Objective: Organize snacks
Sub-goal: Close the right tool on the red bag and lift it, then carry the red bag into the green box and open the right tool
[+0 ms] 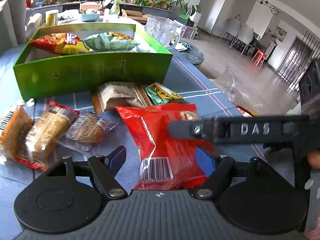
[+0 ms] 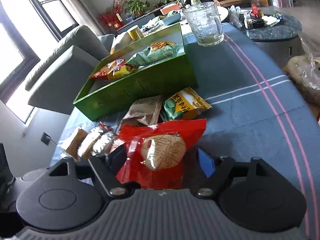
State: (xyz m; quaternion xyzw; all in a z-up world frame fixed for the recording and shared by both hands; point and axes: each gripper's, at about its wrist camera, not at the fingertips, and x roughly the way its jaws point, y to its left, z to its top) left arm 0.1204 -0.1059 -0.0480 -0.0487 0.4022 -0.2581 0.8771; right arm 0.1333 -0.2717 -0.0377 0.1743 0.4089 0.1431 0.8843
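Note:
A red snack bag (image 1: 160,136) lies on the blue tablecloth between the open fingers of my left gripper (image 1: 162,158). The same red bag (image 2: 162,152) sits between the wide-apart fingers of my right gripper (image 2: 162,160), whose finger (image 1: 230,129) crosses the left wrist view over the bag. A green box (image 1: 90,74) behind holds a red-yellow chip bag (image 1: 60,44) and a pale green bag (image 1: 110,41). A beige packet (image 1: 120,97), a yellow-green packet (image 1: 162,94) and three wrapped cakes (image 1: 46,134) lie in front of the box.
A glass mug (image 2: 206,26) stands right of the green box (image 2: 136,84). A grey sofa (image 2: 64,68) is at the left. A round dark table (image 2: 276,30) with clutter stands beyond the tablecloth's far right edge. Plants line the back wall.

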